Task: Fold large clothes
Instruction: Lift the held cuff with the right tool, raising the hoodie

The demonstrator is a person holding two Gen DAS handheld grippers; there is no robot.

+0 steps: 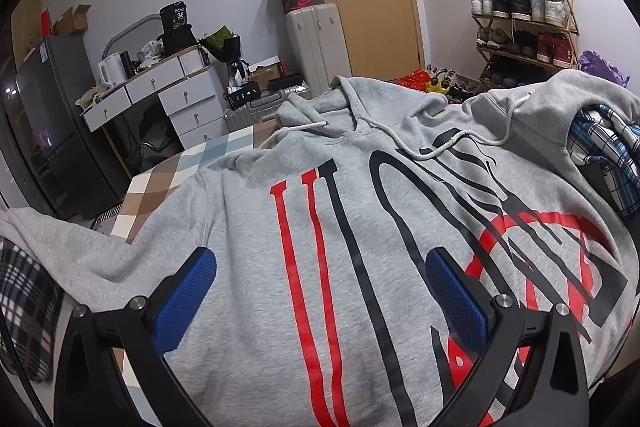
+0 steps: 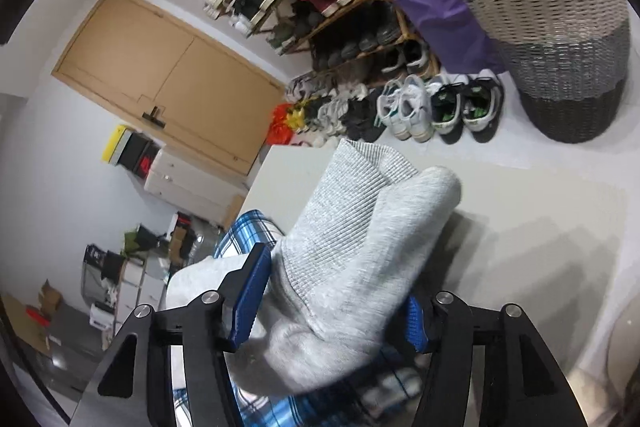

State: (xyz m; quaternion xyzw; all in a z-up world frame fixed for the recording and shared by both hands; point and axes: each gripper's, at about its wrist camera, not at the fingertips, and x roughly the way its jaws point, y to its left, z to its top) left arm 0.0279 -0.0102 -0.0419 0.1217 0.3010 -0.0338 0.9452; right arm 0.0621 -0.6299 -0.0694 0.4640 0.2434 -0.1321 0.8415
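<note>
Large grey fleece hoodie with red and black block lettering point(image 1: 360, 195) lies front-up, spread across a surface covered by a brown, blue and white checked cloth point(image 1: 168, 179); hood and white drawstrings point(image 1: 424, 151) point away from the camera. Left gripper point(image 1: 320, 291) hovers low over the chest print, blue-padded fingers point(image 1: 184, 299) spread wide apart, nothing between them; whether the tips touch the fabric I cannot tell. Right gripper point(image 2: 332, 303) is clamped on a bunched fold of the hoodie's grey sleeve with ribbed cuff point(image 2: 352, 227), the cuff end drooping forward past the fingers above a pale tabletop point(image 2: 540, 247). A blue and white plaid garment point(image 2: 248, 231) lies under and beside the held sleeve; in the left view it shows at the hoodie's right edge. A second dark plaid cloth point(image 1: 24, 299) sits at the left edge. Judgement: a sleeve fold toward the body looks to be in hand. Risks from here: the grasp is a thick wad rather than a clean edge, so the sleeve may land twisted or lumpy; the plaid garment underneath could get dragged along or caught in the fold; with the left gripper unclenched and not pinning the body, a pull on the sleeve may shift the whole hoodie and wrinkle the front; loose drawstrings may get trapped.
</note>
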